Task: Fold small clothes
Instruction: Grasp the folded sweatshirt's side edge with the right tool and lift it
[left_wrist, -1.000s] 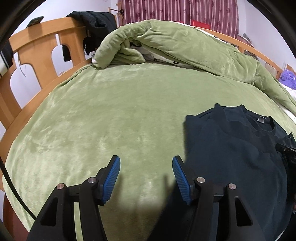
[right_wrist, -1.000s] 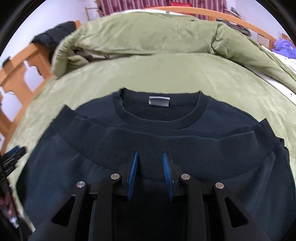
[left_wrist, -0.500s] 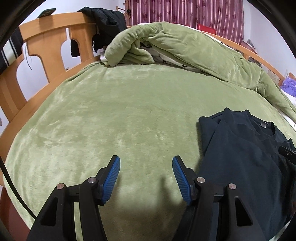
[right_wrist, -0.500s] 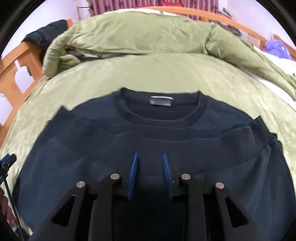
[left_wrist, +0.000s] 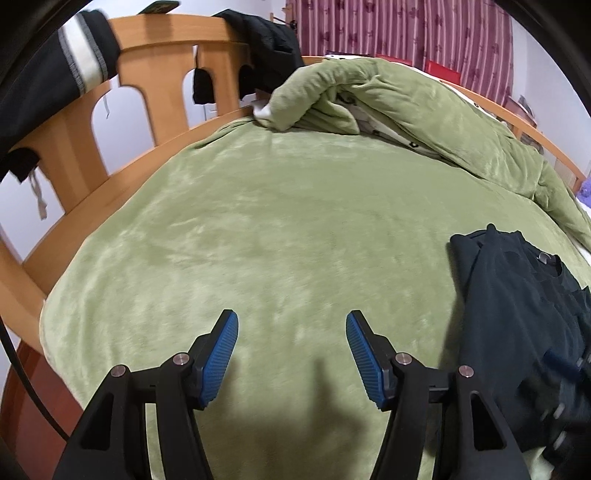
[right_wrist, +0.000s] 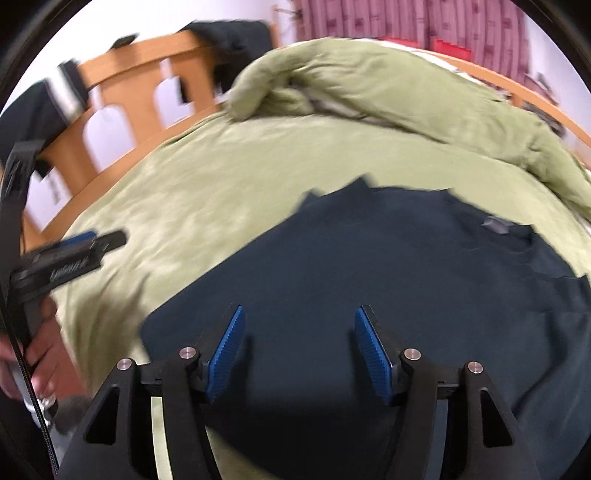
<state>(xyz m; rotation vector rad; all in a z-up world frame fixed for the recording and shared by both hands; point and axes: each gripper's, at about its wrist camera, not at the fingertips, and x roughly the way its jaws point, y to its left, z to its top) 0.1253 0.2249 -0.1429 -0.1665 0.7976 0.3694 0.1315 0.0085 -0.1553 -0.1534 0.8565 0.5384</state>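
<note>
A dark navy sweater (right_wrist: 388, 280) lies folded on the green bed cover (left_wrist: 258, 240), its grey neck label (right_wrist: 496, 224) at the far right. In the left wrist view the sweater (left_wrist: 517, 302) is at the right edge. My right gripper (right_wrist: 299, 343) is open and empty just above the sweater's near part. My left gripper (left_wrist: 291, 350) is open and empty over bare green cover, left of the sweater. It also shows at the left of the right wrist view (right_wrist: 77, 254).
A rolled green duvet (left_wrist: 388, 103) lies along the back of the bed. A wooden bed frame (left_wrist: 155, 74) curves round the left side, with dark clothes (left_wrist: 269, 40) hung on it. Red striped curtains (left_wrist: 388, 29) hang behind.
My right gripper has opened and let go of the sweater's ribbed hem, and its view has swung left. My left gripper has drifted left, away from the sweater.
</note>
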